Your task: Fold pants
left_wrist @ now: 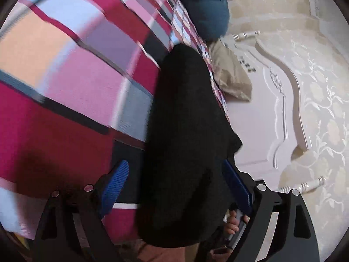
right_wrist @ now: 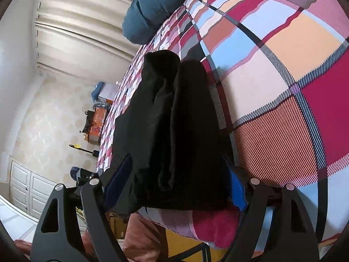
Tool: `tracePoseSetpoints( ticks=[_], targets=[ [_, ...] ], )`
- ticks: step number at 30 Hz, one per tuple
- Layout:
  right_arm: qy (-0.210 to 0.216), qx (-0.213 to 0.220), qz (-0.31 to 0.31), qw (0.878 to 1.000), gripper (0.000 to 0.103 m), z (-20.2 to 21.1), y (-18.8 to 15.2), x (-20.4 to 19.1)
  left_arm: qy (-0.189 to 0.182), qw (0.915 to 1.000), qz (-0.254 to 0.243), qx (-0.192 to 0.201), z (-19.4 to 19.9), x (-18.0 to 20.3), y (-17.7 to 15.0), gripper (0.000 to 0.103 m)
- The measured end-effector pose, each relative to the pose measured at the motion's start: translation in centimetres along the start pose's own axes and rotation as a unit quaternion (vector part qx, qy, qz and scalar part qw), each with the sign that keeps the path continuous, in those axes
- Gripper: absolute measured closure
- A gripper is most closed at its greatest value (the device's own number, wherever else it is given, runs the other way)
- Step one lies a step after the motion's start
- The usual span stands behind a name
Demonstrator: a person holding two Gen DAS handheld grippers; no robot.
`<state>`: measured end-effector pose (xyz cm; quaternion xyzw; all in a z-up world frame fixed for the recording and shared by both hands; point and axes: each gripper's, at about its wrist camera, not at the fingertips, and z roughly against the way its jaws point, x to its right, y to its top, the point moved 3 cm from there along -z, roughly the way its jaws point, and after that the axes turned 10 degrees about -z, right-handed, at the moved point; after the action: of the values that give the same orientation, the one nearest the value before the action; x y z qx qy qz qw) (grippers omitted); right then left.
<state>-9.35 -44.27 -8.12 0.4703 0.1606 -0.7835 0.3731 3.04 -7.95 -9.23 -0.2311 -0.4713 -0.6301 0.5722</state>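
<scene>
The black pants [left_wrist: 185, 131] hang lengthwise, lifted over a bed with a red, pink and blue plaid cover [left_wrist: 72, 76]. In the left wrist view the cloth runs between the blue pads of my left gripper [left_wrist: 176, 181], which stand wide apart around the bunched waist end. In the right wrist view the pants [right_wrist: 172, 120] show as two folded layers, and my right gripper [right_wrist: 176, 174] has its blue pads on either side of the thick bundle. Whether either gripper pinches the cloth is hidden by the fabric.
A blue pillow [left_wrist: 202, 6] and a beige pillow [left_wrist: 231, 76] lie at the head of the bed by the white carved headboard [left_wrist: 277, 113]. In the right wrist view, curtains [right_wrist: 82, 21], boxes [right_wrist: 98, 122] and a white cabinet [right_wrist: 26, 185] stand beside the bed.
</scene>
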Motion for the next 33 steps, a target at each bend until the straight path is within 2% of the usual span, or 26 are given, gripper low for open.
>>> tracePoseSetpoints(
  ticks=[2,5,8,9,10,13,15,18,24,33],
  targets=[
    [0.003,-0.001,-0.002,1.0,0.023,0.1,0.0,0.0,-0.017,0.999,-0.019,-0.036,-1.4,1.1,-0.4,0.017],
    [0.003,-0.002,0.0,1.0,0.023,0.0,0.1,-0.1,0.006,0.9967,-0.054,-0.06,-2.6,1.9,-0.6,0.017],
    [0.002,-0.007,0.008,1.0,0.024,0.1,-0.1,0.1,0.015,0.9949,-0.064,-0.076,-3.4,2.5,-0.5,0.017],
    [0.001,-0.008,0.01,1.0,0.027,0.1,-0.1,0.1,0.021,0.9939,-0.07,-0.083,-3.6,2.6,-0.5,0.017],
    [-0.002,-0.009,0.012,1.0,0.03,0.0,0.0,0.0,0.039,0.9919,-0.081,-0.091,-3.9,2.7,-0.5,0.027],
    [-0.012,-0.009,0.015,1.0,0.047,-0.3,0.1,0.3,0.08,0.9862,-0.104,-0.101,-4.2,2.9,-0.3,0.045],
    [-0.01,-0.01,0.015,1.0,0.056,-0.4,0.1,0.5,0.086,0.986,-0.101,-0.101,-4.2,3.0,-0.3,0.05],
    [0.005,-0.006,0.012,1.0,0.063,-0.3,0.0,0.7,0.098,0.9852,-0.103,-0.094,-4.0,3.5,-0.2,0.056],
    [0.018,0.005,0.015,1.0,0.066,-0.3,-0.5,0.6,0.114,0.9834,-0.117,-0.079,-3.1,4.6,0.2,0.064],
    [0.034,-0.014,0.025,0.999,0.067,-2.3,-0.6,-0.5,0.127,0.984,-0.111,-0.058,-1.4,3.6,0.6,0.065]
  ],
)
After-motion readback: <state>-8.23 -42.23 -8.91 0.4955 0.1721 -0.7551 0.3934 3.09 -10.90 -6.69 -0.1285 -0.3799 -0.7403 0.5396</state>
